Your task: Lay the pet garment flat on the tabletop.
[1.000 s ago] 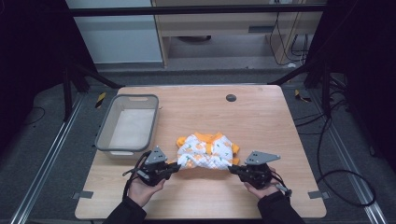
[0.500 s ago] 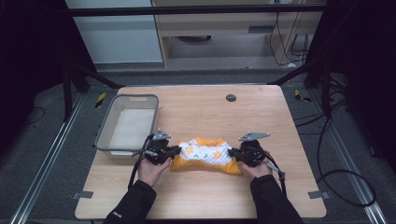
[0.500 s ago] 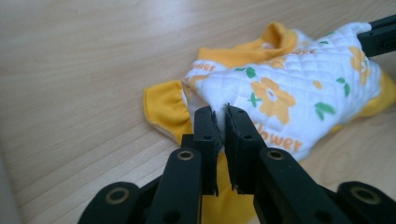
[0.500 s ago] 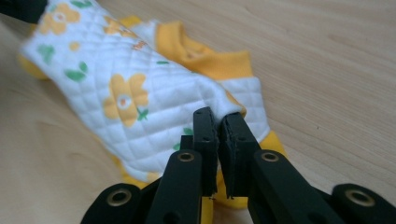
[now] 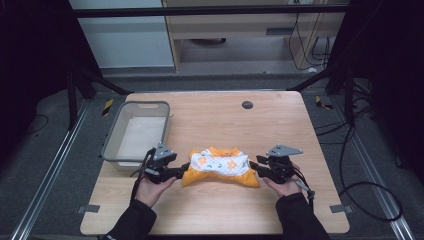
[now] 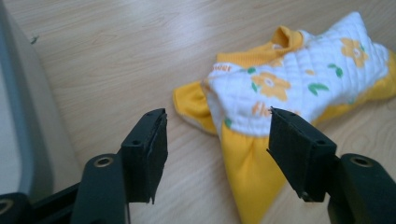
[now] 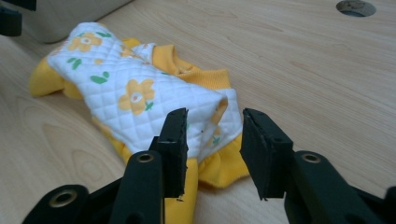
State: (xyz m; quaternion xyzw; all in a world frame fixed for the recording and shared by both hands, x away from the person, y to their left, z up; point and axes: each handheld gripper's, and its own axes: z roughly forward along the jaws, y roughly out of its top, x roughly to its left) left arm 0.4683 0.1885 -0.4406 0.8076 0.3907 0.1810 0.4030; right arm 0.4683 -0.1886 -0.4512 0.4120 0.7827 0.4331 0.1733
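Observation:
A small quilted garment (image 5: pixel 218 165), white with orange flowers and yellow trim, lies folded on the wooden table (image 5: pixel 210 120). My left gripper (image 5: pixel 184 170) sits at its left end. In the left gripper view the jaws stand wide apart, having just been opening, with the garment (image 6: pixel 280 88) just beyond the left gripper (image 6: pixel 217 128) and untouched by the pads. My right gripper (image 5: pixel 254 168) is at the garment's right end. Its jaws have also just been opening, and the folded edge of the garment (image 7: pixel 140 93) lies just past the right gripper (image 7: pixel 214 126), free of the pads.
A grey plastic bin (image 5: pixel 112 145) stands at the table's left, close beside my left hand; its wall (image 6: pixel 28 116) shows in the left gripper view. A round hole (image 5: pixel 247 104) sits near the table's far edge. Bare wood stretches beyond and to the right of the garment.
Both grippers carried the garment's near edge away from the person, folding it over, then let go and drew slightly apart. The garment now rests on the table.

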